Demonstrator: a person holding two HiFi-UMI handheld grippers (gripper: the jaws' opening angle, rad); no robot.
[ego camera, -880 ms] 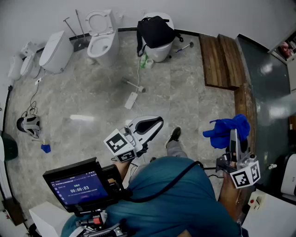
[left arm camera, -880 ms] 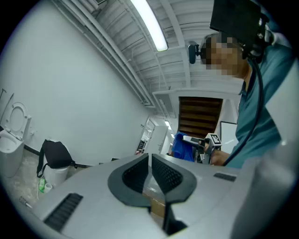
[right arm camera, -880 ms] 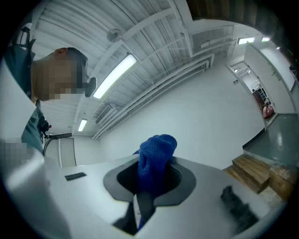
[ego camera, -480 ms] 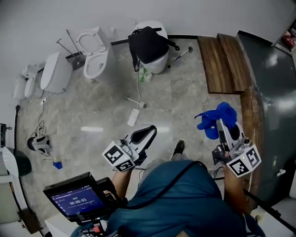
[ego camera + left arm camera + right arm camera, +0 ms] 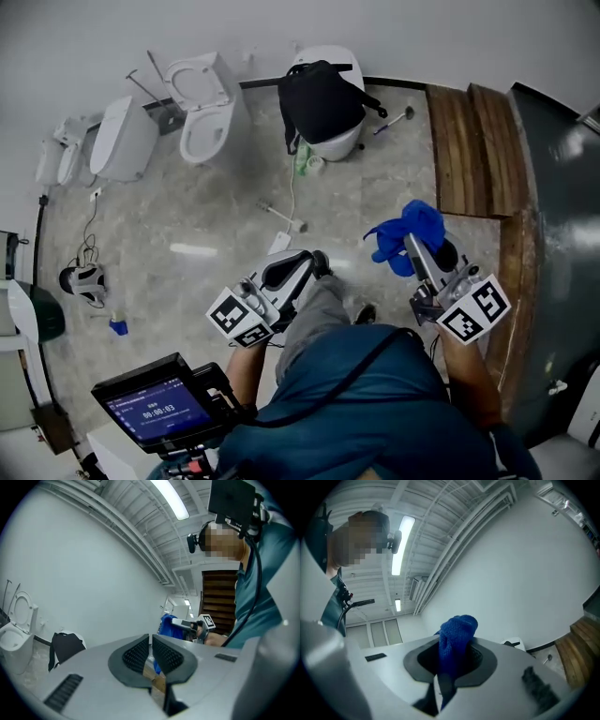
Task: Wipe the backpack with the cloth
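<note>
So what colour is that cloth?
The cloth is bright blue, clearest in the right gripper view.

Bright, even indoor light comes from ceiling tube lamps (image 5: 169, 498), which show blown out to white in both gripper views. In the head view a pale streak of glare (image 5: 192, 250) lies on the grey floor (image 5: 375, 197), and shadows are soft and short. Every view bows like a fisheye, and black corners ring the gripper views. The cloth (image 5: 457, 639) close to the lens looks sharp
</note>
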